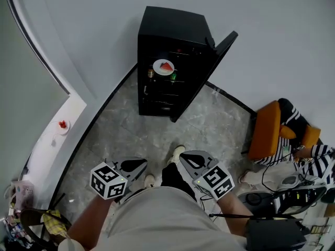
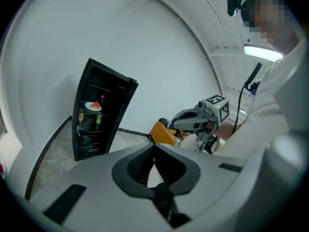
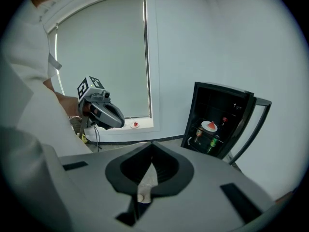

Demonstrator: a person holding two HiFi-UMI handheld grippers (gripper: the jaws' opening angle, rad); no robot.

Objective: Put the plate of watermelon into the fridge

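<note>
Fridge point(image 1: 170, 56): black, against the wall dead ahead, well apart from both grippers.
Fridge door point(image 1: 205, 76): wide open, its leaf swung out toward the person's right, so I'd judge the right hand the nearer one to push it shut.
Orange chair point(image 1: 267, 129): off to the right, out of the play.
Left gripper point(image 1: 141, 163): held low by the body, jaws pressed together, nothing in them.
Right gripper point(image 1: 184, 158): same story, jaws closed tight and empty (only floor shows through the notch).
Plate of watermelon point(image 1: 164, 67): already on an upper shelf inside the fridge, ahead of both jaws, with bottles point(image 1: 151, 73) just below it. Only the door looks left to do.
Small plate point(image 1: 62, 125): on the window sill far left, carrying something red, too small to name.
Hard to make out: any door handle, and how far back the plate of watermelon sits.
</note>
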